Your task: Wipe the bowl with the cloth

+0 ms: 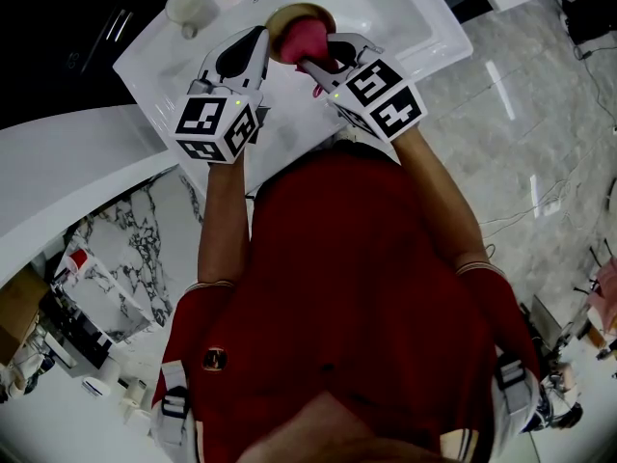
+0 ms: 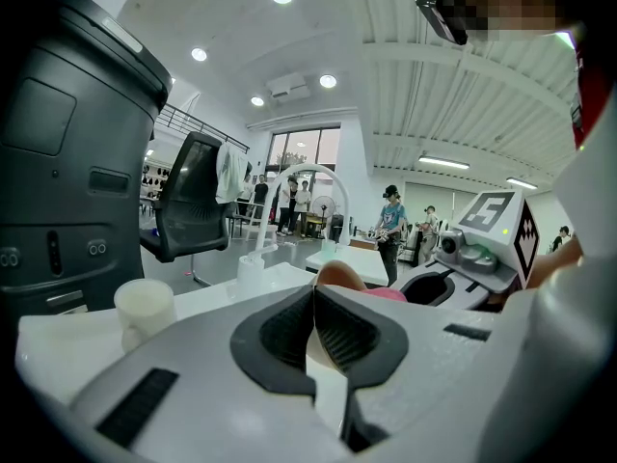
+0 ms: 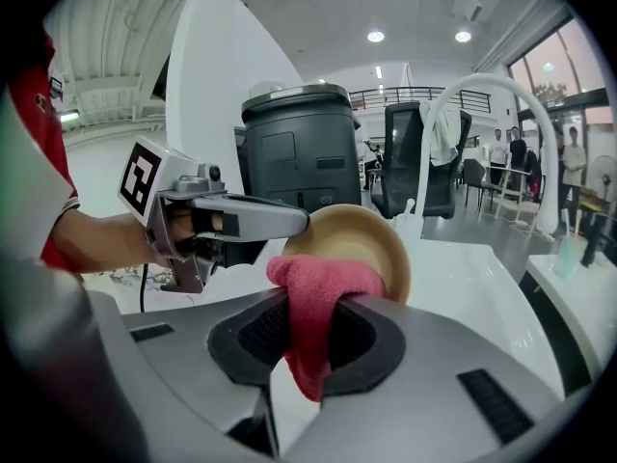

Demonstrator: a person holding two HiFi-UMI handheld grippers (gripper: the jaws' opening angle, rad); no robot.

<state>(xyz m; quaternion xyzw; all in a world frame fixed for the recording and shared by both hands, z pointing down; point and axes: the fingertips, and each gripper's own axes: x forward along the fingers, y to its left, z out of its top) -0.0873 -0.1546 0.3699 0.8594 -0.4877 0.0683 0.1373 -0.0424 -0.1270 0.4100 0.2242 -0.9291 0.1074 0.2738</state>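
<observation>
A tan bowl (image 1: 294, 14) (image 3: 371, 241) is held tilted on its edge above the white sink. My left gripper (image 1: 262, 39) (image 2: 312, 292) is shut on the bowl's rim (image 2: 333, 278), its jaws closed around the thin edge. My right gripper (image 1: 323, 58) (image 3: 313, 312) is shut on a pink cloth (image 1: 307, 37) (image 3: 318, 302). The cloth is bunched and pressed against the inside of the bowl, with its tail hanging down between the jaws.
A white sink basin (image 1: 386, 8) lies under both grippers, with a white cup (image 1: 188, 8) (image 2: 145, 307) on its left rim and a curved white faucet (image 3: 501, 99) behind. A dark bin (image 3: 299, 152) and an office chair (image 2: 188, 205) stand beyond. People stand far off.
</observation>
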